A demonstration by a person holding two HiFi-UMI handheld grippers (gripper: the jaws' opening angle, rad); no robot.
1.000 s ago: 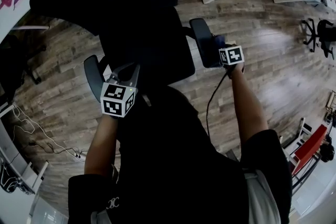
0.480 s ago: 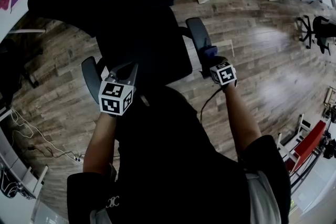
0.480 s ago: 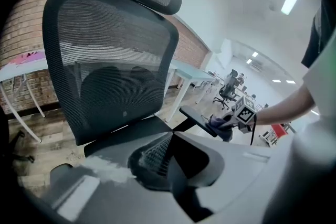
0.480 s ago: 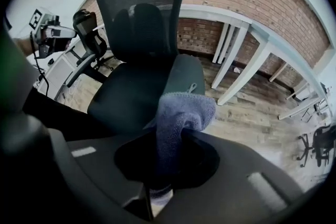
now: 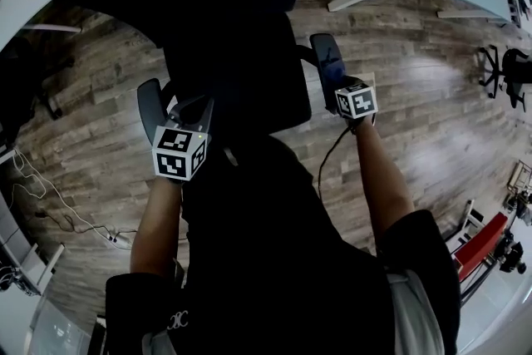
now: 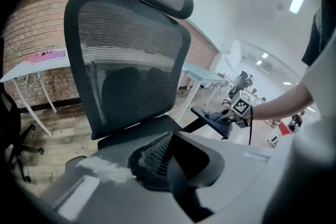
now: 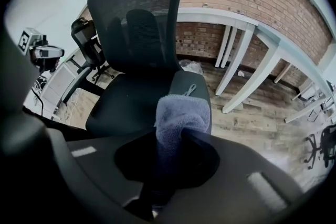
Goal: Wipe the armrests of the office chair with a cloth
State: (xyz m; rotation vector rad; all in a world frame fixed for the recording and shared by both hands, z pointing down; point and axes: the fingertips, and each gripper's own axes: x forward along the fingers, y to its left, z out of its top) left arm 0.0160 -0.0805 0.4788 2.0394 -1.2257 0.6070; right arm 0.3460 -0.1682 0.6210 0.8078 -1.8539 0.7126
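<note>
Pinching the cloth: right gripper jaws are clamped on it. The folded end sticks straight out ahead of the jaws and sits on the near end of the right armrest. Cloth's long axis runs along the armrest pad, pointing away from the person toward the backrest of the office chair. Left gripper is just beside the left armrest; jaws look closed together, nothing between them.
</note>
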